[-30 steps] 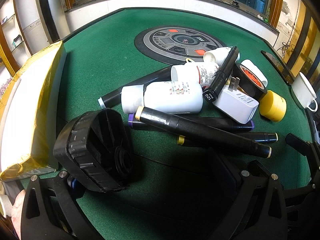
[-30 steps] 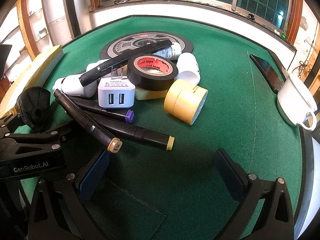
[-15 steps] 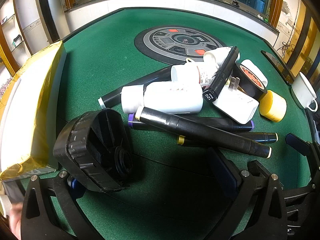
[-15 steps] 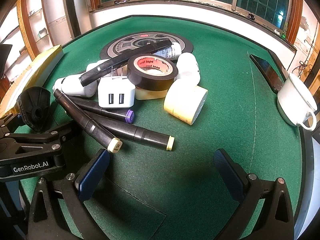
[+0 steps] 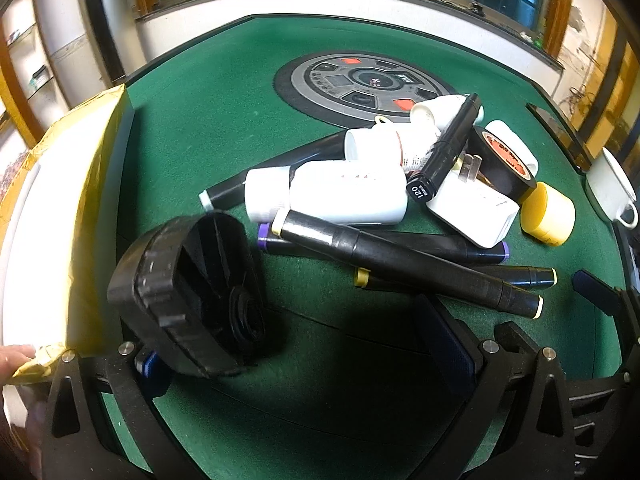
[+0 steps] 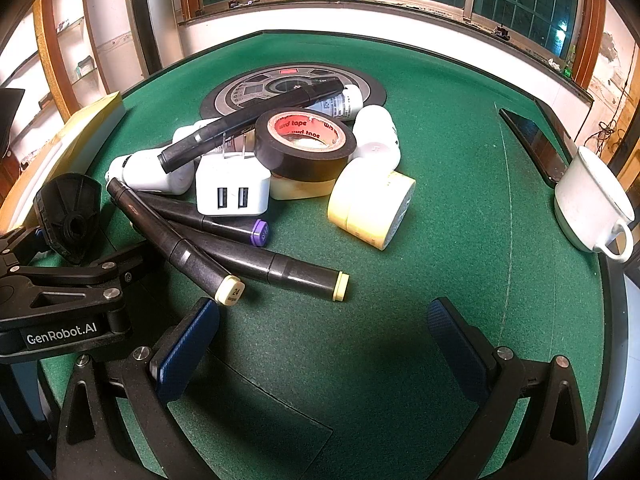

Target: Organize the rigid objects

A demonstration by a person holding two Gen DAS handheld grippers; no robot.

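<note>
A pile of rigid objects lies on the green table: black markers (image 5: 404, 264) (image 6: 176, 236), white bottles (image 5: 344, 198), a white USB charger (image 6: 232, 190) (image 5: 472, 208), a black tape roll (image 6: 306, 144) (image 5: 500, 160) and a yellow tape roll (image 6: 372, 208) (image 5: 548, 214). My left gripper (image 5: 300, 344) is open; a black ribbed wedge-shaped part (image 5: 188, 296) leans against its left finger, also seen in the right wrist view (image 6: 70, 216). My right gripper (image 6: 320, 344) is open and empty, just in front of the marker tips.
A gold-wrapped box (image 5: 68, 216) lies along the left edge. A round grey control panel (image 5: 368, 88) sits mid-table. A white cup (image 6: 592, 204) stands at the right edge beside a dark phone (image 6: 536, 148). A fingertip (image 5: 14, 356) shows at bottom left.
Almost nothing moved. The yellow tape roll shifted slightly in the right wrist view; both grippers stay open and nearly still.
</note>
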